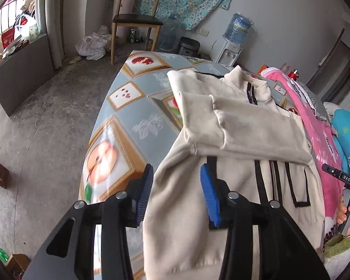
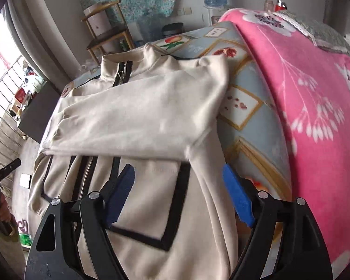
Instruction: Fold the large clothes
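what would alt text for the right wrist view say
A cream zip-up jacket lies on a fruit-patterned tablecloth, both sleeves folded across its chest. The right hand-held gripper hovers open above its black-outlined pocket; a pink floral blanket lies alongside.

Cream zip-up jacket [image 1: 233,126] with black trim, lying flat on the tabletop, both sleeves folded across its chest, collar far from the jaws, hem nearest beneath them
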`<move>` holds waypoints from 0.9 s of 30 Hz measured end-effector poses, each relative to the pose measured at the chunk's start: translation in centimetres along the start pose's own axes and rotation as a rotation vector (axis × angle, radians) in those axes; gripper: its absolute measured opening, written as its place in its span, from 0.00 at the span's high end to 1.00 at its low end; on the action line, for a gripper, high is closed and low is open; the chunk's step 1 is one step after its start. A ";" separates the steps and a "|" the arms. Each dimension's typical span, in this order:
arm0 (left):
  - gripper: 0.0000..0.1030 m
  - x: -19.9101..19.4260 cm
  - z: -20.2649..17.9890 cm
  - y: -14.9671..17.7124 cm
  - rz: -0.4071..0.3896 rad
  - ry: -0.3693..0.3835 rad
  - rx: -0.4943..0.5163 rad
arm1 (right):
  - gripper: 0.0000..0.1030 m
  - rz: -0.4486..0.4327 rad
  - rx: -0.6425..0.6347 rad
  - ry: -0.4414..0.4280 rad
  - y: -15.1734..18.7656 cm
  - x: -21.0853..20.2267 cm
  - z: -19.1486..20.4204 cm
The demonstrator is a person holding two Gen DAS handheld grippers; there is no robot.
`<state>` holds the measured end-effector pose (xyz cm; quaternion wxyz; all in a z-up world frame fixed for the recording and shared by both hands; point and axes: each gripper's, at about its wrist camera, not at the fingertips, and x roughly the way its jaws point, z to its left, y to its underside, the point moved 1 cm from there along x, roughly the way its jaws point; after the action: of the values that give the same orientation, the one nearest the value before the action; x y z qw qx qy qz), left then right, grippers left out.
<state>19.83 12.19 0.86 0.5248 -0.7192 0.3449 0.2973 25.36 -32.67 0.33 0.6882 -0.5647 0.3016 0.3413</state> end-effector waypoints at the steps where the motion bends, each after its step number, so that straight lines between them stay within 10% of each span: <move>1: 0.60 -0.6 0.6 1.4 0.016 0.009 -0.012 | 0.25 0.011 0.026 -0.007 1.6 -0.8 -0.6; 10: 0.60 -2.4 2.9 11.7 0.110 0.067 -0.104 | 0.25 0.043 0.247 -0.047 14.3 -5.2 -5.3; 19: 0.62 -3.0 1.6 14.0 0.046 0.059 -0.098 | 0.37 0.060 0.201 -0.072 17.6 -5.7 -2.9; 27: 0.92 -3.6 -0.6 14.0 0.002 -0.044 0.018 | 0.92 0.029 0.066 0.082 17.9 -5.7 -0.2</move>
<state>6.43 9.31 -3.86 0.5382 -0.7074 0.3367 0.3107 7.50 -31.34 -5.34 0.6885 -0.5507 0.3487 0.3179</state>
